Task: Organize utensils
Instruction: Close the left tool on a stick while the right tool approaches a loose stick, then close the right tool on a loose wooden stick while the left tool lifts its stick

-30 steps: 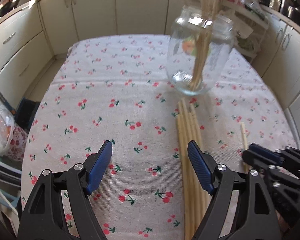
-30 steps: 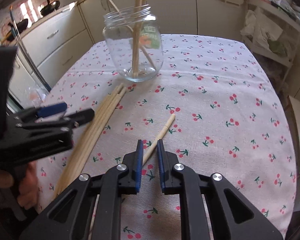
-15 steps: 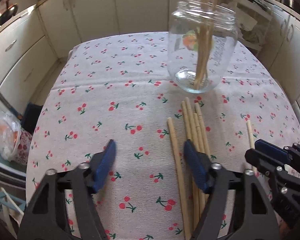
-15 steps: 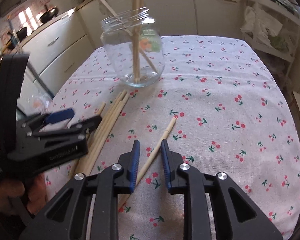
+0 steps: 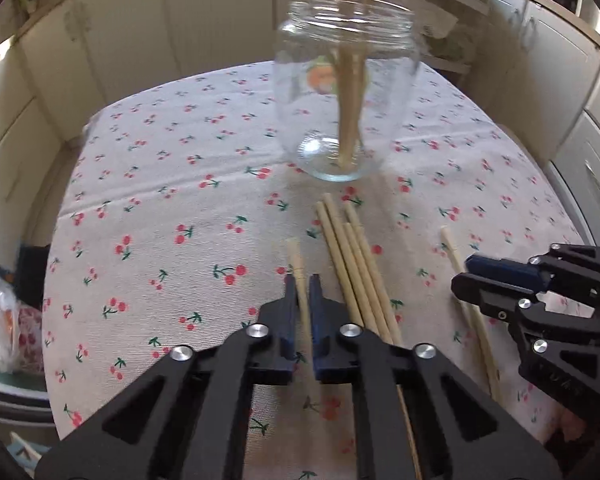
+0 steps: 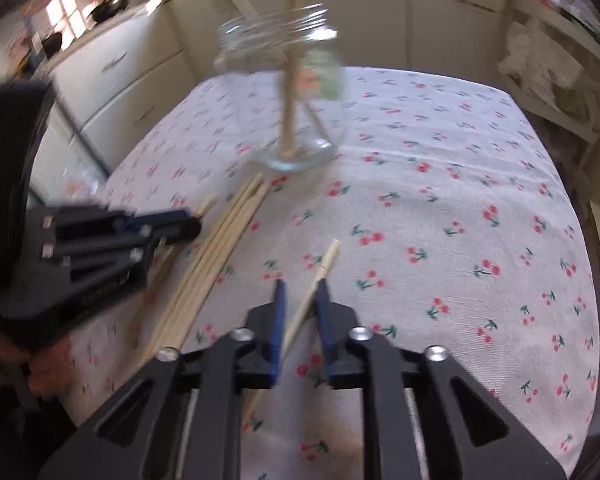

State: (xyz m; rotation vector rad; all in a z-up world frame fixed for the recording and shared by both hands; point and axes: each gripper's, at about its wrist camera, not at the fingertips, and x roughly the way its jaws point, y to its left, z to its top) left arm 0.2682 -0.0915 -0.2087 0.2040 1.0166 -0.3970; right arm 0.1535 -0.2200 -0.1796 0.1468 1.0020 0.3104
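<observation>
A: Noting grips first. Left gripper [image 5: 303, 280] has just closed; its jaws are pinched onto a lone chopstick [image 5: 296, 258], which runs between the pads and pokes out past the tips toward the far side.

B: And the right gripper [image 6: 300, 286]?

A: Narrow, and just been closing, with a second chopstick [image 6: 326, 262] slanting through the gap. It touches the right-hand pad; contact on the other pad I cannot tell.

B: Where does the glass jar [image 5: 346, 92] lie from the fingers?

A: Far side of the cherry-print tablecloth [image 5: 160, 208], upright, mouth up, a few sticks already standing in it. From the left tips it sits ahead and slightly right.

B: Long axis?

A: Both held sticks point roughly near-to-far, toward the jar. My read: each needs tipping upright before it goes in. Left looks nearer. A loose bundle [image 5: 356, 264] lies just right of the left gripper, its ends short of the jar.
</observation>
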